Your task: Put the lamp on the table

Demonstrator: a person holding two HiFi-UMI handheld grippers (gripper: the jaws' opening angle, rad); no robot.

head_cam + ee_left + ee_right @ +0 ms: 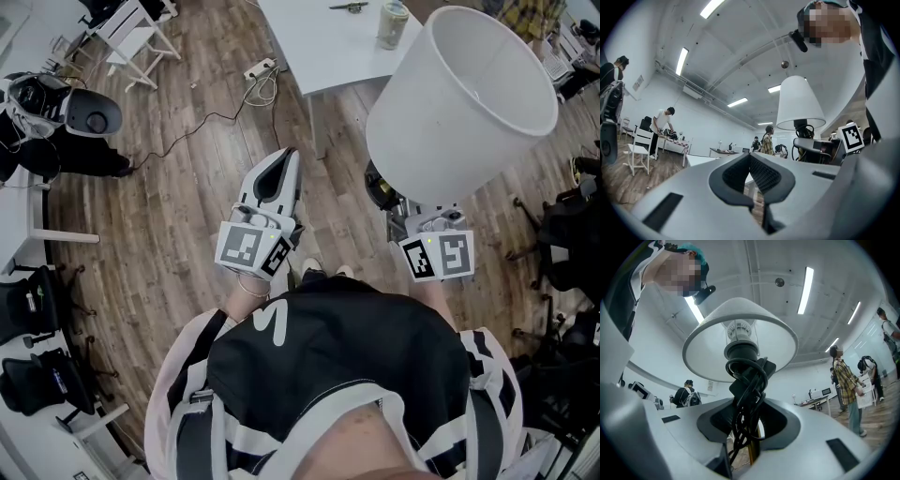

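While the person stood on a wood floor (187, 187), the head view showed a lamp (464, 103) held aloft in the right tongs (405, 217), its wide white shade leaning right and hiding the tips. The left tongs (284, 159) pointed ahead, tips together and empty. A white desk (319, 42) lay farther ahead, well apart from the lamp. A jar (392, 23) stood toward its far side, and the surface was bare toward the near edge. A power strip (260, 67) and a loose cable (216, 117) lay on the floor just before that edge, probably a trip risk.

From the left gripper view, those jaws met with nothing between them, and the lamp showed to the right.

From the right gripper view, the jaws were clamped on the lamp's stem (752, 453), over a black cord (743, 380) wound round it below the socket (740, 352). The lamp was probably light but top-heavy. Its shade looked thin and easily dented, and the cord bundle could slip, so the stem seemed the soundest place to hold.
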